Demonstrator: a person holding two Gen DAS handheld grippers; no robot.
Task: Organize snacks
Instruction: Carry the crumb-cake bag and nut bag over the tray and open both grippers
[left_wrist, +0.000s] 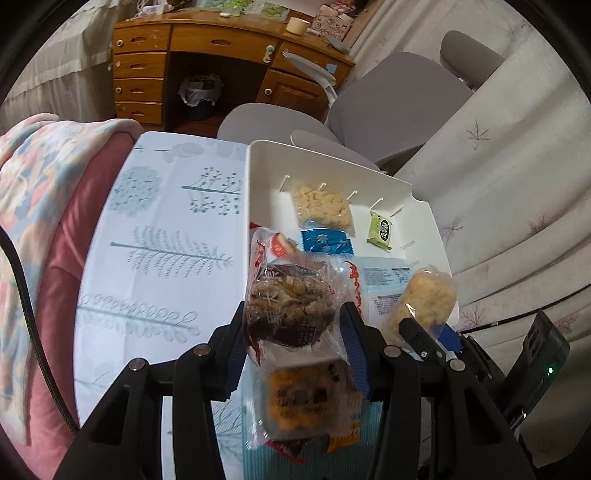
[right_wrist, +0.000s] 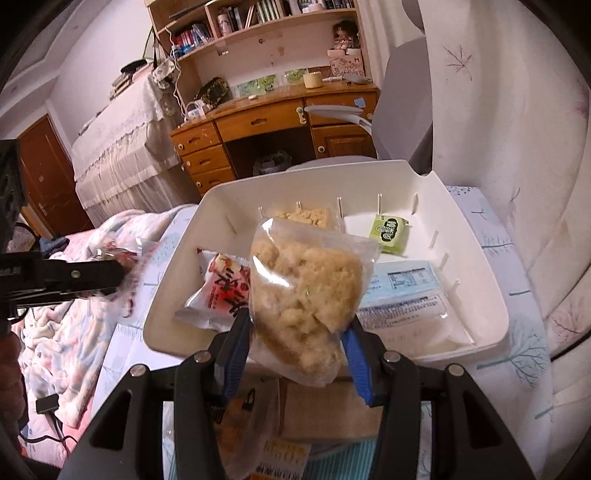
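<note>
Two clear snack packets (left_wrist: 291, 302) (right_wrist: 306, 291) (both aloft)

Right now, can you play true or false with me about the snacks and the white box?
1. The left gripper holds a dark snack bag. True.
2. The right gripper is empty. False: it holds a clear bag of pale crumbly snack.
3. The small green packet lies inside the white box. True.
4. The white box has nothing in it. False: several packets lie in it.

Right gripper (right_wrist: 295, 332) clamps pale crumbly snack bag (right_wrist: 306, 288) above near rim of white bin (right_wrist: 491, 295).
</note>
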